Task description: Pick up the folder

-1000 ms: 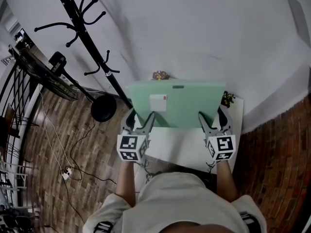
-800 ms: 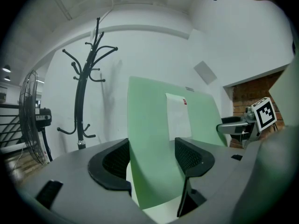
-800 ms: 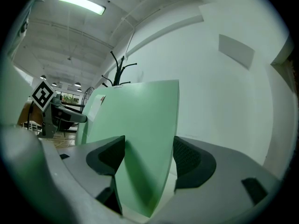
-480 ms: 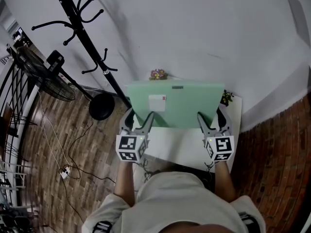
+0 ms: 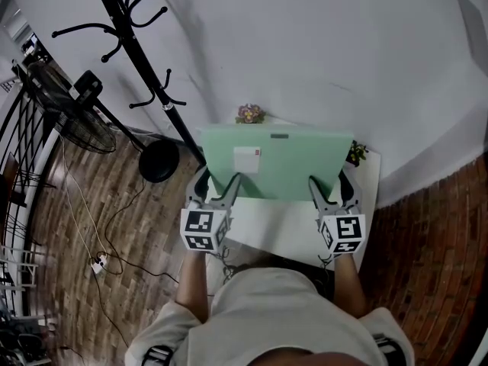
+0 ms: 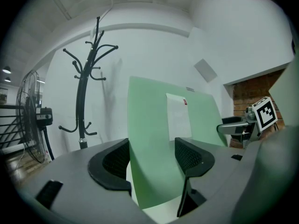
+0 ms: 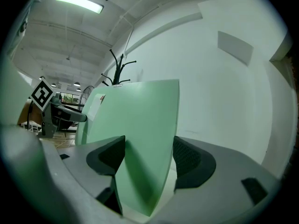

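Both jaws clamped on the folder's near corners; slip and buckling are my worries.

Through my left gripper (image 6: 152, 158) the pale green plastic folder (image 6: 159, 139) fills the gap between the jaws, gripped from both sides. My right gripper (image 7: 148, 157) holds it the same way. Each bites only a near corner. The sheet rises tilted and a little bowed over the white tabletop (image 5: 284, 233), its far left corner past the tabletop's left edge. I can't tell whether the near edge is clear of the tabletop. I judge the smooth plastic could slide out if I lift unevenly. Drifting my hands together would buckle it. Its far edge could knock the small flower pot (image 5: 249, 114) just beyond.
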Demonstrator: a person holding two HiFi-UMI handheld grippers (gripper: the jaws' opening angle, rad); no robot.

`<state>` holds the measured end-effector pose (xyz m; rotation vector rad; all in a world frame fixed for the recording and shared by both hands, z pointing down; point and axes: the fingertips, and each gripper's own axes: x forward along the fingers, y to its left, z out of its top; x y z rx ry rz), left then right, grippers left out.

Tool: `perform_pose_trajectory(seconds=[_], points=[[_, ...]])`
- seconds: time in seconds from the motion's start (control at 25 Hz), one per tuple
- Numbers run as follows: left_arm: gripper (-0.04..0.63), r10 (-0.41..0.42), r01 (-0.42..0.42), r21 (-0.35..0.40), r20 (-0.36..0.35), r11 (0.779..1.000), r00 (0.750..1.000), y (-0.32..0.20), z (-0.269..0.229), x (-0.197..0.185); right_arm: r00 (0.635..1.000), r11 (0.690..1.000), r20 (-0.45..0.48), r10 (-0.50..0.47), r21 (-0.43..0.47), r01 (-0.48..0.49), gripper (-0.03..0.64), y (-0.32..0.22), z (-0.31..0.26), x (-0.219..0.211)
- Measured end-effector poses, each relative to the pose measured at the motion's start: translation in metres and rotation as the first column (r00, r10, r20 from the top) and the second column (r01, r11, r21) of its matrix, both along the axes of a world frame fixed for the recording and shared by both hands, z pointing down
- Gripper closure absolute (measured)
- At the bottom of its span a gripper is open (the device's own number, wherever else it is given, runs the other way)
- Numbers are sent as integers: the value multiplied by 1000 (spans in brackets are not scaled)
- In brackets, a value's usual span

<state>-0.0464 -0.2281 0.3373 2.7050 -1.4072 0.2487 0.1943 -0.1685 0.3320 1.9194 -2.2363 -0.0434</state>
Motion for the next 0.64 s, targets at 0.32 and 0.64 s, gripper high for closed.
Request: perform_pose_trajectory(seconds=[0.32, 0.64], points=[[287, 2, -2, -6, 11, 1000, 1000, 2, 3, -1, 1000, 1000, 1, -4, -7, 4, 298, 2, 3, -2], [287, 8, -8, -8, 10, 1000, 1000, 7, 3, 1, 1000, 1000, -2, -2, -10, 2, 298, 7, 3, 0]])
